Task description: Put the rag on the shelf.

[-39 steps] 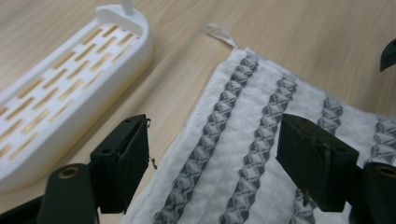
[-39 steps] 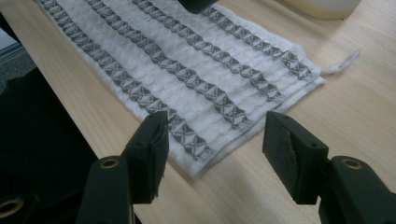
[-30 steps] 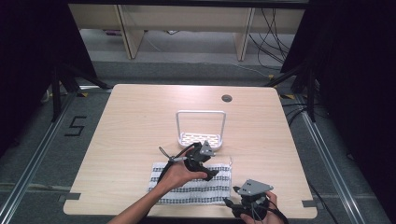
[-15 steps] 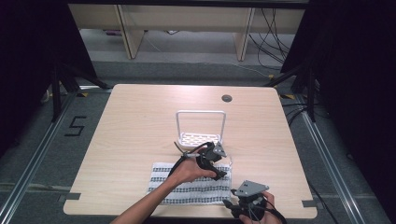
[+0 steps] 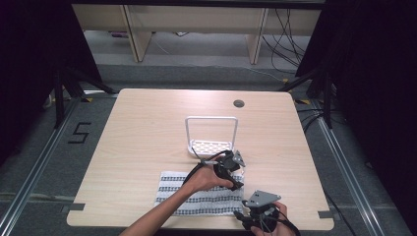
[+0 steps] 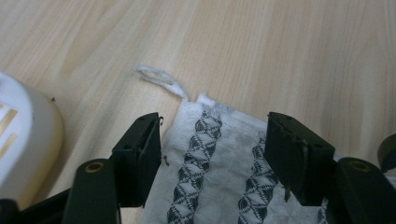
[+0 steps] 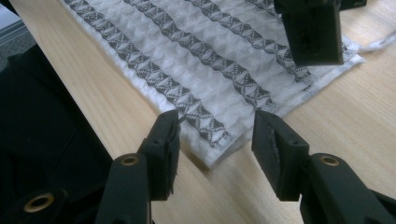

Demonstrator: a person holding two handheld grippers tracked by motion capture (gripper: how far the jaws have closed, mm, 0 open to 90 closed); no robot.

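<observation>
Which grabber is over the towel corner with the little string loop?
The left gripper. Its open jaws straddle the towel corner by the loop, near the white rack. The right gripper is at the plain near corner.

One cloth [image 5: 201, 194], one rack [image 5: 212, 133]

Only readable thing here is a big black "5" [image 5: 79, 133] marked on the grey floor [image 5: 44, 162], off the worktop [image 5: 147, 113] at about 9 o'clock. Nothing else carries any text, no brand or label on the striped cloth [image 5: 206, 201] or the white rack [image 5: 211, 132].
</observation>
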